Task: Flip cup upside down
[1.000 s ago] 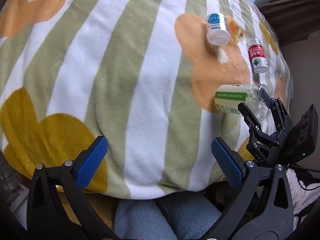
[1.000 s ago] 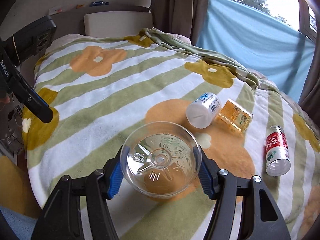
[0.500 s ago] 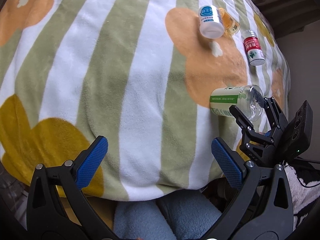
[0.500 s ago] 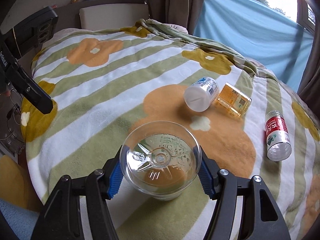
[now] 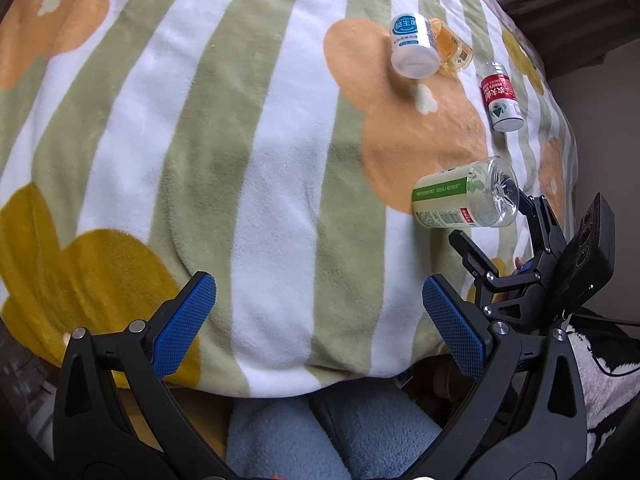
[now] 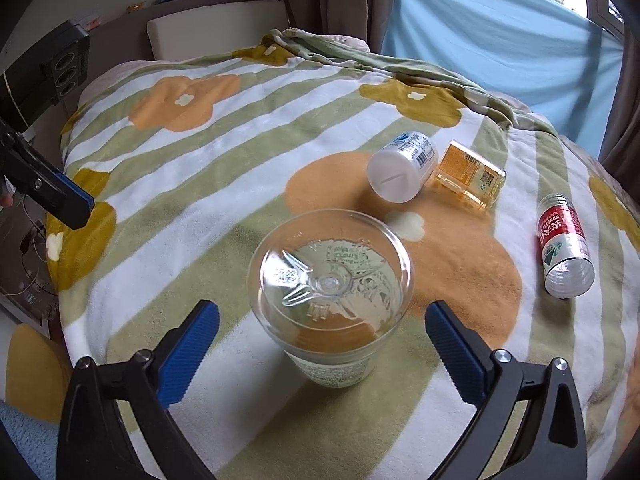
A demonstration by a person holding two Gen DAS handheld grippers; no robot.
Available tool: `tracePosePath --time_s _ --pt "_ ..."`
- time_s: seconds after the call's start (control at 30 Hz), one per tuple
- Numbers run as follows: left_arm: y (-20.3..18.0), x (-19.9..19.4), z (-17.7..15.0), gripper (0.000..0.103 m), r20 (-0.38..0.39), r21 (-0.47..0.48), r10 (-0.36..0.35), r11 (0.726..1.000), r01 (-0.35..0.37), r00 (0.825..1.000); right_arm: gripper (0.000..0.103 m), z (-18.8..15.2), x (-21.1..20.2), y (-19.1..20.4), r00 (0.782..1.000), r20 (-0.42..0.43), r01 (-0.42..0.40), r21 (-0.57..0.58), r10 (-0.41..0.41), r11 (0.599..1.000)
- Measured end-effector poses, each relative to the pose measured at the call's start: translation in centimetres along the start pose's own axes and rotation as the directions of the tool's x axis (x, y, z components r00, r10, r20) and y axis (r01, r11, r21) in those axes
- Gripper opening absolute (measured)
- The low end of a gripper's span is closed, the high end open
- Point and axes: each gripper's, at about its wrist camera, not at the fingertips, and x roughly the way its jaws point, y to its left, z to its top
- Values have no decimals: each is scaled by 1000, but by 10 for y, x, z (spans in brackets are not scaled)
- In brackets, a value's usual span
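Note:
The cup is clear plastic with a green and white label. It stands upside down on the striped flower blanket, clear base up, also seen in the left wrist view. My right gripper is open, its blue pads either side of the cup and apart from it; it shows in the left wrist view just right of the cup. My left gripper is open and empty over the blanket's near edge, left of the cup.
A white bottle, an amber bottle and a red-labelled bottle lie on the blanket beyond the cup. The blanket's edge drops off near the left gripper. A blue curtain hangs behind.
My right gripper has opened and let go of the cup, which now stands on the blanket. The left gripper's view has shifted slightly.

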Motion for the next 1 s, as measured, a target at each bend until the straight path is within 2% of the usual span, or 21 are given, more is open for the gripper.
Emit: tracePosePath --time_s 0.27,0.37,0.5,0.6,0.67,0.73,0.87,0.97,1.0 --pt "-15 -14 0 103 34 20 -10 1000 9 999 103 10 -26 -5 999 19 39 -8 -39 999" --pt "-31 -30 2 103 80 70 26 997 -32 996 103 21 -46 -7 999 10 38 -16 -38 999" --pt "-62 -70 11 103 156 119 9 992 -28 988 103 50 -92 -13 998 -5 65 42 -65 997" --pt "-92 -117 22 103 244 165 -15 986 -26 970 103 79 -142 -17 993 2 117 86 -118 989" --pt "-114 -153 29 103 317 192 -22 981 -42 948 103 100 -178 -20 986 16 161 130 -165 978" --pt "-135 -192 33 103 402 206 -10 975 -80 916 103 122 -213 -24 978 26 201 180 -209 963" --pt "-165 -261 33 103 562 200 14 968 -152 827 103 161 -274 -28 946 50 293 284 -320 913" --pt "-181 -298 27 103 645 197 18 962 -189 764 103 182 -311 -32 923 79 324 374 -377 869" --pt "-185 -307 25 103 664 199 15 960 -196 748 103 187 -320 -34 916 91 326 403 -392 855"
